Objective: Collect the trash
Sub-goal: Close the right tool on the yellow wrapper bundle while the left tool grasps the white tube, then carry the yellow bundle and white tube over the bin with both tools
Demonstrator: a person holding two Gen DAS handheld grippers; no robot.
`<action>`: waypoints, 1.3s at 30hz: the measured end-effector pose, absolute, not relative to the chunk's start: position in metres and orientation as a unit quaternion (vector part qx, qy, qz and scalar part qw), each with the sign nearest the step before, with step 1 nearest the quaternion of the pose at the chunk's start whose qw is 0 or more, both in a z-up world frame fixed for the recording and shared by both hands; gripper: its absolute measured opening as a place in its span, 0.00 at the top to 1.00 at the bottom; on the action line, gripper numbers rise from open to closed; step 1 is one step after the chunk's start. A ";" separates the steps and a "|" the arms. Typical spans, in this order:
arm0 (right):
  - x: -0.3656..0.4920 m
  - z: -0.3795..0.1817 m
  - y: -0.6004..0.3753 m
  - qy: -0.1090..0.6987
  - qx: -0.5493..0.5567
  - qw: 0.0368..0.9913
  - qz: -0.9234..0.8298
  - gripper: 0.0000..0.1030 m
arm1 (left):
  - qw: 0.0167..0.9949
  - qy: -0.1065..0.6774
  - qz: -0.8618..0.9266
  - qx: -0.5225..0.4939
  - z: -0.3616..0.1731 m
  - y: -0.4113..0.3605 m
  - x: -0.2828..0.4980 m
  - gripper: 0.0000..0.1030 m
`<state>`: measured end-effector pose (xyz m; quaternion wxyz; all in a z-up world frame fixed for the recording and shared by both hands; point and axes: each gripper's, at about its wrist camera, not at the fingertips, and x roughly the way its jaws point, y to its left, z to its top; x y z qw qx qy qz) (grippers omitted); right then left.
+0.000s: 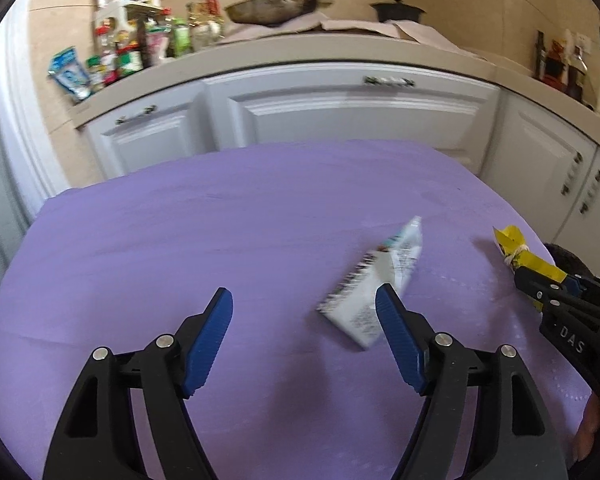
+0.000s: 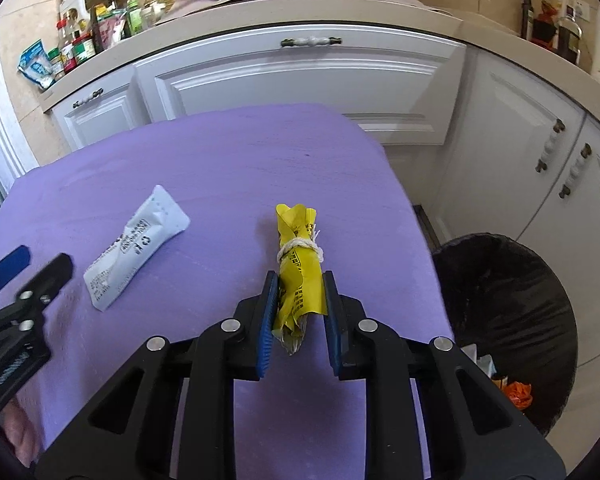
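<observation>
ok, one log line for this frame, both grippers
left gripper: open, over white packet | right gripper: shut on yellow wrapper | bin: right of table

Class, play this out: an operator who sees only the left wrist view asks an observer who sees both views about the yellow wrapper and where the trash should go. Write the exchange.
Operator: In my view the yellow wrapper is half hidden at the edge. Is the right gripper on it?
Observer: Yes. Its two fingers sit on either side of the wrapper, close against it.
Operator: Is anything tied around it?
Observer: A white string is wound around its middle.
Operator: Where is the bin? I see none.
Observer: A bin with a black bag stands on the floor to the right of the purple table, with some trash already inside.
</observation>
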<state>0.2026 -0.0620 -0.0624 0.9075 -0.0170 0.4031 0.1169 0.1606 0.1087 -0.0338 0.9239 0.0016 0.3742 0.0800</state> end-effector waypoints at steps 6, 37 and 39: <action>0.206 -0.062 -0.078 0.403 -0.001 0.908 0.117 0.79 | 0.911 0.409 0.048 0.005 -0.050 0.095 0.180 0.30; 0.175 -0.051 -0.086 0.379 0.002 0.915 0.139 0.79 | 0.917 0.396 0.044 -0.006 -0.035 0.086 0.158 0.96; 0.170 -0.048 -0.089 0.375 0.004 0.917 0.138 0.79 | 0.919 0.391 0.045 -0.007 -0.032 0.084 0.153 0.96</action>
